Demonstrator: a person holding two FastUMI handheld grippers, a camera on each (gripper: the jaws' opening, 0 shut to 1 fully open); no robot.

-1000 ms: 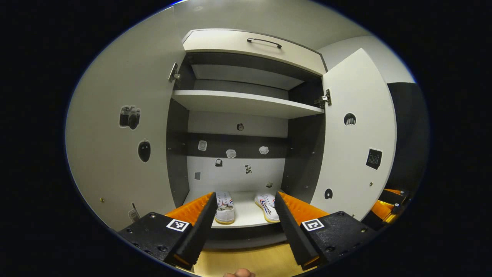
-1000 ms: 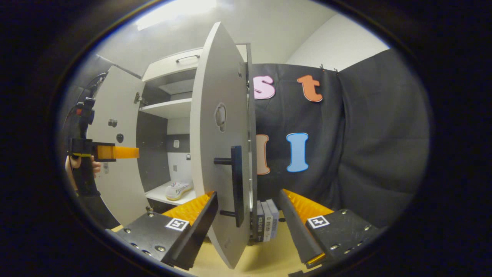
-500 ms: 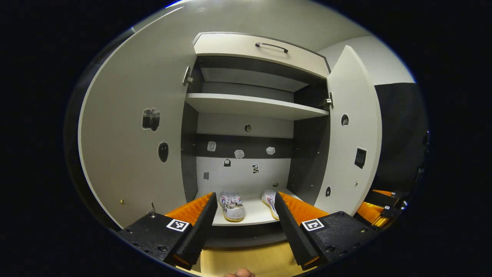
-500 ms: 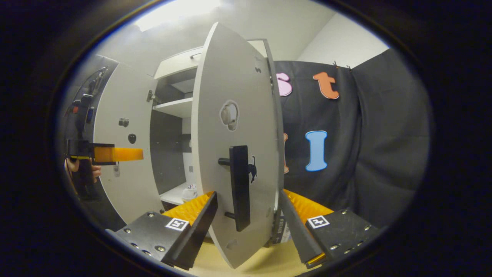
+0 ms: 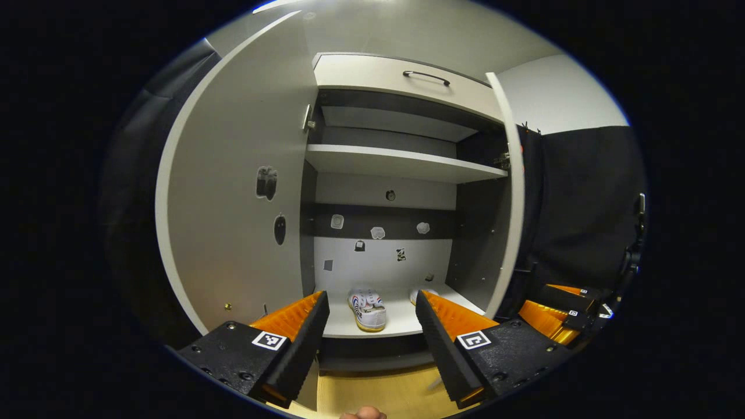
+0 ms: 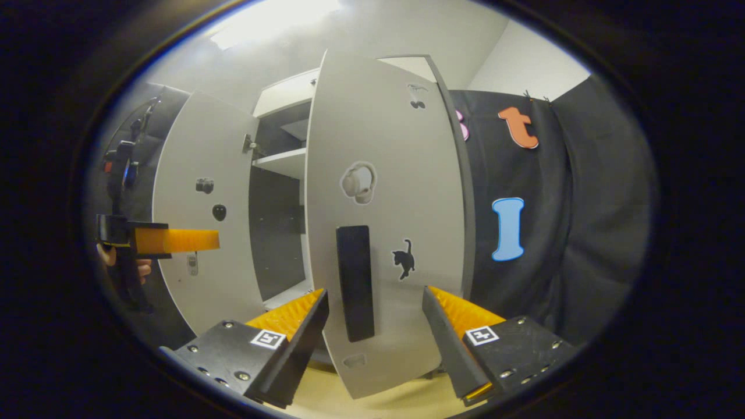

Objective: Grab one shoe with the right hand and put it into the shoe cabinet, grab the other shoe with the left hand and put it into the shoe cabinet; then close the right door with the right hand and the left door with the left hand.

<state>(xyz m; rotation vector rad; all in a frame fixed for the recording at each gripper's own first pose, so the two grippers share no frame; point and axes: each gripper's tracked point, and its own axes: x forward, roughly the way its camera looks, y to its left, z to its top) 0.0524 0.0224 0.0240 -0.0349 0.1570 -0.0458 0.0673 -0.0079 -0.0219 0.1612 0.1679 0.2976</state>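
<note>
The shoe cabinet point(image 5: 401, 163) stands open. Two white shoes sit on its bottom shelf: one point(image 5: 368, 308) in plain sight, the other point(image 5: 420, 293) mostly hidden behind a finger. My left gripper point(image 5: 371, 299) is open and empty, in front of the cabinet. The left door point(image 5: 233, 203) is swung wide. The right door point(image 5: 515, 192) shows edge-on, half shut. In the right gripper view its outer face point(image 6: 401, 192) is close ahead. Its black handle point(image 6: 355, 282) lies between the fingers of my open right gripper point(image 6: 375, 297). I cannot tell whether they touch.
A drawer with a dark handle point(image 5: 428, 75) tops the cabinet. Black cloth wall point(image 6: 582, 203) hangs to the right of it. The floor point(image 5: 372, 396) below is light wood. A hand point(image 6: 125, 265) holds the left gripper point(image 6: 174, 240) beside the left door point(image 6: 204, 233).
The right door has swung from wide open to half shut, with the right gripper following its outer face. The left gripper has shifted left, so the cabinet sits further right in its view.
</note>
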